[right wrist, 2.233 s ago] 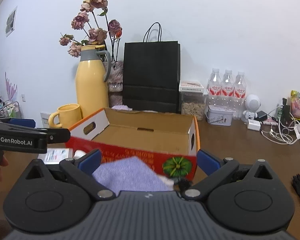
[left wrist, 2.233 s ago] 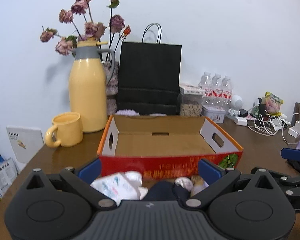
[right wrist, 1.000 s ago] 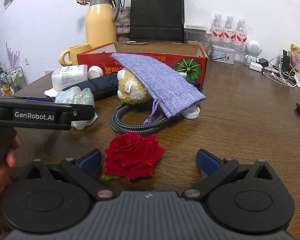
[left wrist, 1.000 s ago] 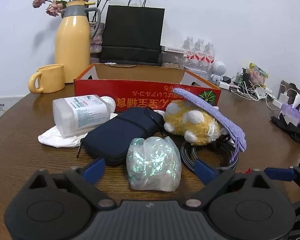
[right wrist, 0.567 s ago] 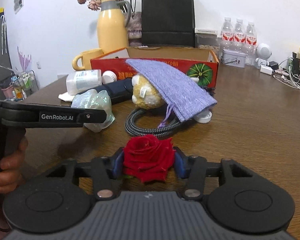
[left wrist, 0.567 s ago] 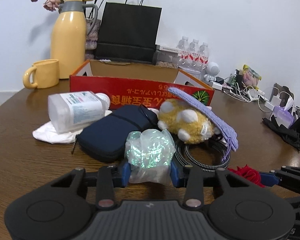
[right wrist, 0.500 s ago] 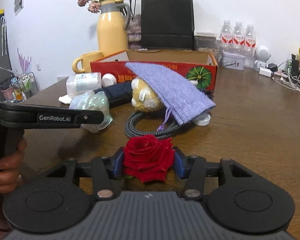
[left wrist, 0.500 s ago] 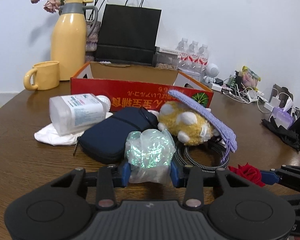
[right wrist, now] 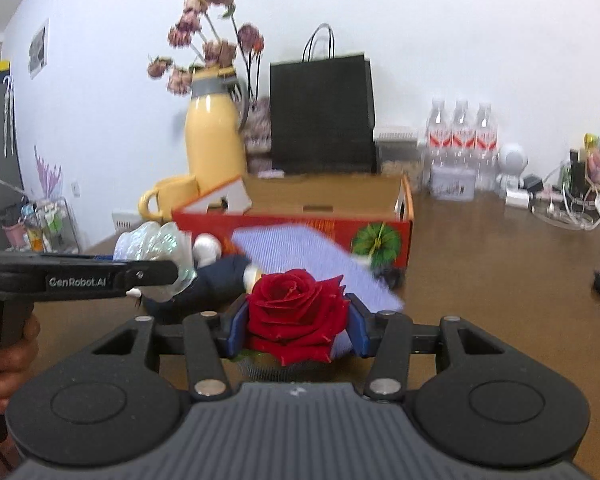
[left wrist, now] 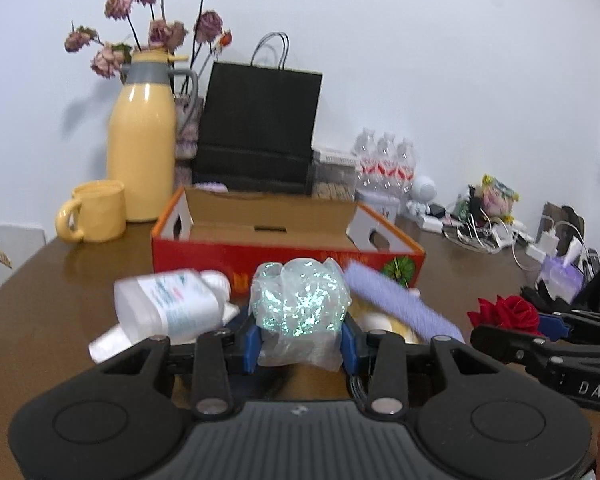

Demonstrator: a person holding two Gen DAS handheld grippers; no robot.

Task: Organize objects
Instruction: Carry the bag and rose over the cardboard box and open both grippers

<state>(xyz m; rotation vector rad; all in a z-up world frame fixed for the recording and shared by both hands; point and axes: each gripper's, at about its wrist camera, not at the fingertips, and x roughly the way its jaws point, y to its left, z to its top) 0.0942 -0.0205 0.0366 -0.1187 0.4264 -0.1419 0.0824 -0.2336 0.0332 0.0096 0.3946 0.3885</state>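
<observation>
The left gripper (left wrist: 300,344) pinched a crinkly iridescent plastic bundle (left wrist: 299,304); the right gripper (right wrist: 298,330) clamped a red rose (right wrist: 298,312). The slick film could have slipped free, or the petals crushed, before reaching the red cardboard box (left wrist: 288,250).

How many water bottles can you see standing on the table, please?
3. The water bottles stand side by side against the back wall, right of the black paper bag and behind a small tin. More may be hidden behind them.
</observation>
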